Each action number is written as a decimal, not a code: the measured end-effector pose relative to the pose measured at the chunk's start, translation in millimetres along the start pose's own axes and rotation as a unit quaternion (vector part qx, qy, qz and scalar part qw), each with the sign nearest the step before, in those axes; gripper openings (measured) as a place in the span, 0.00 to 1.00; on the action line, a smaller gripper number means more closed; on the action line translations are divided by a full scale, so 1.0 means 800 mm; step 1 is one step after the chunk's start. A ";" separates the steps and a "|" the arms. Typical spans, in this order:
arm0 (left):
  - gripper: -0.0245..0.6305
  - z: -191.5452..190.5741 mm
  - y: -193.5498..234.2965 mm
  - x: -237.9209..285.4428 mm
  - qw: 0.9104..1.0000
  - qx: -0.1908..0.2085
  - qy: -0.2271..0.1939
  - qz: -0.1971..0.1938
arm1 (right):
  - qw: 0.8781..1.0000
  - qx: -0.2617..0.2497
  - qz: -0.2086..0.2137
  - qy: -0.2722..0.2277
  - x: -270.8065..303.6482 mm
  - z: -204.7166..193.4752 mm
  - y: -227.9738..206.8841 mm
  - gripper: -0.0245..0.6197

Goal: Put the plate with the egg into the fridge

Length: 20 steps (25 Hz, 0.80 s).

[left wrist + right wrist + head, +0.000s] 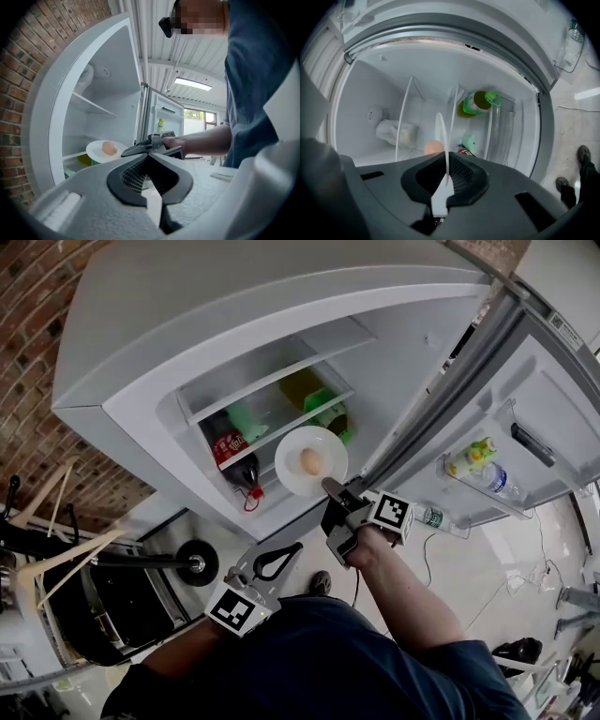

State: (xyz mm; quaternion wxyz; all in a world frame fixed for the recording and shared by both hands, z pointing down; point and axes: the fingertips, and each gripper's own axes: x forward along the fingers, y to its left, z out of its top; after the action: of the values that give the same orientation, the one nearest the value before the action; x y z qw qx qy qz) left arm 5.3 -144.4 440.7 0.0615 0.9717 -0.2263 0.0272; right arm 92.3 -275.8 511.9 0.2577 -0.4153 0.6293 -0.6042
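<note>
A white plate (310, 460) with a brown egg (310, 461) on it hangs at the mouth of the open fridge (178, 381), level with the glass shelves. My right gripper (333, 489) is shut on the plate's near rim. In the right gripper view the plate (443, 136) shows edge-on between the jaws, with the egg (433, 147) to its left. The left gripper view shows the plate (96, 152) and egg (109, 148) just at the fridge's front edge. My left gripper (295, 547) hangs lower, below the fridge opening, shut with nothing in it.
Inside stand a red-labelled dark bottle (225, 448), green bottles (323, 407) and a white wrapped bundle (396, 131) on glass shelves. The open door (525, 418) at right carries bottles (473, 457) in its bins. A brick wall (37, 352) and a rack (56, 577) stand at left.
</note>
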 end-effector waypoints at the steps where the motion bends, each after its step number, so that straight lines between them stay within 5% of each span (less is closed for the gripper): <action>1: 0.04 -0.001 0.002 0.000 1.000 0.000 0.001 0.006 | 1.000 0.005 0.005 0.004 0.009 0.001 0.002 0.07; 20: 0.04 -0.007 0.021 -0.006 0.998 -0.010 0.002 0.063 | 0.999 0.030 -0.011 0.032 0.109 0.030 -0.004 0.07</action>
State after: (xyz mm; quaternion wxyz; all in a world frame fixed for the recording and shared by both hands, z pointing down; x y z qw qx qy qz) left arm -6.5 -156.6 447.6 0.0699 0.9548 -0.2873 0.0306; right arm 67.7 -361.3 527.4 0.2430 -0.3945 0.6142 -0.6388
